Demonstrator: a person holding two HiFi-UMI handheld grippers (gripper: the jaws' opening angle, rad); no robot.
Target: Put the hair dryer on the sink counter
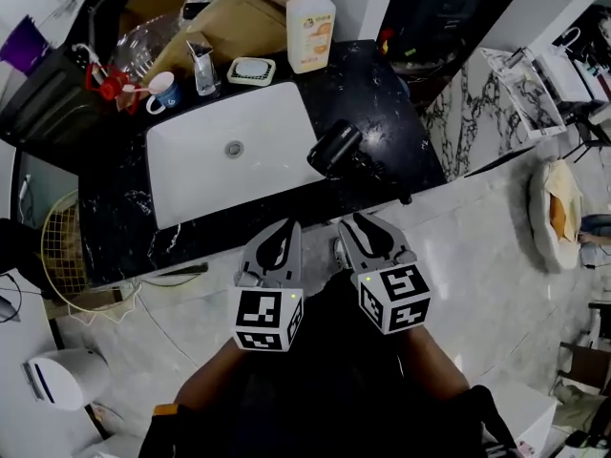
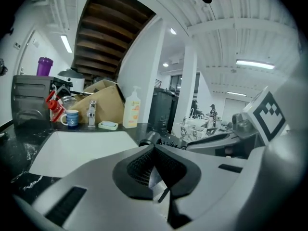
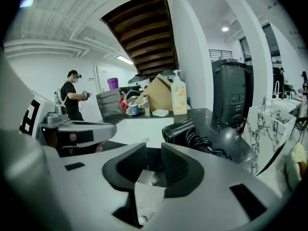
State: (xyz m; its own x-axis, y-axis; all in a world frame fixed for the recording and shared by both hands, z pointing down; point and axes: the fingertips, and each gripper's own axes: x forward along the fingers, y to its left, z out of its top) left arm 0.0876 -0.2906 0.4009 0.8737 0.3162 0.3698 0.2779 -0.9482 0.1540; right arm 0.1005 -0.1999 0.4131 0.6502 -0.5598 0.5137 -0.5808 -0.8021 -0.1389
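The black hair dryer [image 1: 334, 149] lies on its side on the dark marble counter [image 1: 382, 93], just right of the white sink basin [image 1: 200, 170], with its coiled cord [image 1: 384, 174] beside it. It also shows in the left gripper view [image 2: 150, 138] and the right gripper view [image 3: 180, 130]. Both grippers hang side by side in front of the counter, apart from the dryer. My left gripper [image 1: 286, 225] [image 2: 154, 147] has its tips together and holds nothing. My right gripper [image 1: 355, 219] [image 3: 150, 146] shows a narrow gap between its jaws with nothing in it.
Behind the basin stand a faucet [image 1: 202, 65], a mug [image 1: 164, 92], a soap dish [image 1: 251, 70], a soap bottle [image 1: 310, 27] and a cardboard box [image 1: 229, 22]. A wire basket [image 1: 62, 256] sits on the floor at the left. A person [image 3: 72, 95] stands far off.
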